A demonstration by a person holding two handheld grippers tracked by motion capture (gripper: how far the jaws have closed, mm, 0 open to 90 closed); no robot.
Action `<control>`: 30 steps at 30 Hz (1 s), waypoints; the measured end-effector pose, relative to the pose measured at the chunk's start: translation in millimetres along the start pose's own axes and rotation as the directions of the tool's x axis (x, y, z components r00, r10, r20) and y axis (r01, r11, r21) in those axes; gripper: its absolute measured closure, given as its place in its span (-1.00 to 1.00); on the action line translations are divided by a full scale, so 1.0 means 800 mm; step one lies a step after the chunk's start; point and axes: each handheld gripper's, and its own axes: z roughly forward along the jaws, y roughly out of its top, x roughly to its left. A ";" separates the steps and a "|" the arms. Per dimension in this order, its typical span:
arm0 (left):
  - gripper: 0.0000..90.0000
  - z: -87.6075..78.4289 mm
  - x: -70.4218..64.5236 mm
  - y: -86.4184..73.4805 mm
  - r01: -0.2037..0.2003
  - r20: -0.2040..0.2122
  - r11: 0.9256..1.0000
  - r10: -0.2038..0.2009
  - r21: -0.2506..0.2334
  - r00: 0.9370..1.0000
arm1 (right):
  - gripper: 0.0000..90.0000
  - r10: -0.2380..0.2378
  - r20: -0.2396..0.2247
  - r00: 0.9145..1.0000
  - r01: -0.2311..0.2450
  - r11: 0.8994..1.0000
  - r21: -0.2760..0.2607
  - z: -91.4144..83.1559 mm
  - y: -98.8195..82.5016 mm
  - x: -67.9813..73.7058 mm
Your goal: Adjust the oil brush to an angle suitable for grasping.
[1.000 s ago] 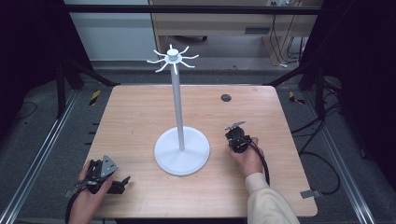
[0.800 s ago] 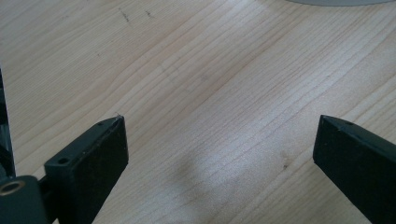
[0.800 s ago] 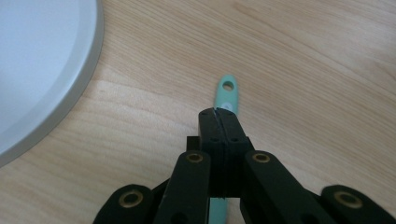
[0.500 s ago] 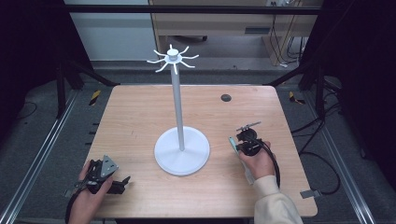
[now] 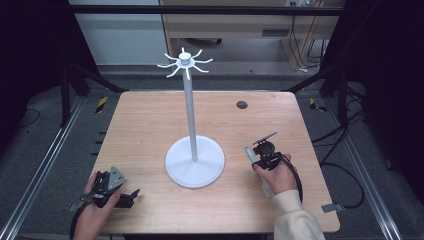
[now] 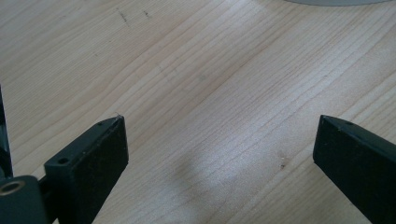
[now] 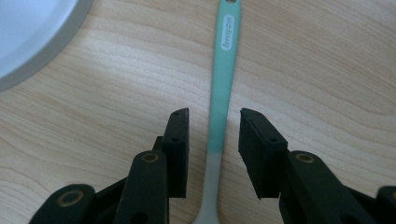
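The right gripper (image 7: 214,116) straddles a teal-handled utensil (image 7: 223,79) lying flat on the wooden table (image 5: 150,125), jaws parted and not touching; closing unevenly could skid it sideways, while the left gripper (image 6: 219,140) rests with jaws wide apart.

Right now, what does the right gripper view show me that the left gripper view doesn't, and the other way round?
The right gripper view has a teal-handled utensil lying flat on the table between the right gripper jaws, which stand either side of the handle with a gap, not touching it. It has a hole at its far end and a small white label. The left gripper view has the left gripper with jaws spread wide over bare wood, nothing between them. Both share the wooden table and an edge of the white stand base.
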 end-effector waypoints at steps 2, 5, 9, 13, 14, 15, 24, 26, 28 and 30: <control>-0.94 0.000 0.000 0.000 0.000 0.001 1.000 0.000 0.000 1.000 | 0.45 -0.009 0.002 1.000 0.009 1.000 0.004 0.001 0.000 0.000; -0.94 0.000 0.000 0.000 0.000 0.001 1.000 0.000 0.000 1.000 | 0.50 -0.014 0.003 1.000 0.014 0.999 0.034 0.006 -0.002 0.000; -0.94 0.000 0.000 0.000 -0.001 0.002 1.000 0.001 -0.001 1.000 | 0.54 -0.019 -0.002 1.000 0.019 0.999 0.047 0.008 -0.003 0.000; -0.94 0.000 0.000 0.000 -0.001 0.002 1.000 0.001 0.000 1.000 | 0.58 -0.017 -0.001 1.000 0.017 0.998 0.062 0.010 -0.004 -0.001; -0.94 0.001 0.000 0.000 0.000 0.003 1.000 0.000 -0.001 1.000 | 0.59 -0.022 -0.005 1.000 0.023 0.998 0.066 0.011 -0.005 -0.002; -0.94 0.001 0.000 0.000 0.000 0.002 1.000 0.000 -0.001 1.000 | 0.61 -0.022 -0.004 1.000 0.022 0.997 0.069 0.012 -0.005 -0.002; -0.94 0.001 0.000 0.000 0.000 0.002 1.000 0.000 -0.001 1.000 | 0.72 -0.022 -0.013 1.000 0.023 0.995 0.097 0.016 -0.006 -0.002; -0.94 0.001 0.000 0.000 0.000 0.002 1.000 0.000 -0.001 1.000 | 0.73 -0.022 -0.011 1.000 0.023 0.995 0.100 0.016 -0.006 -0.002; -0.94 0.001 0.000 0.000 0.001 0.002 1.000 -0.001 -0.001 1.000 | 0.75 -0.022 -0.008 1.000 0.022 0.995 0.101 0.016 -0.006 -0.002; -0.94 0.001 0.000 0.000 0.000 0.002 1.000 0.000 0.000 1.000 | 0.77 -0.025 -0.009 1.000 0.026 0.994 0.102 0.017 -0.006 -0.003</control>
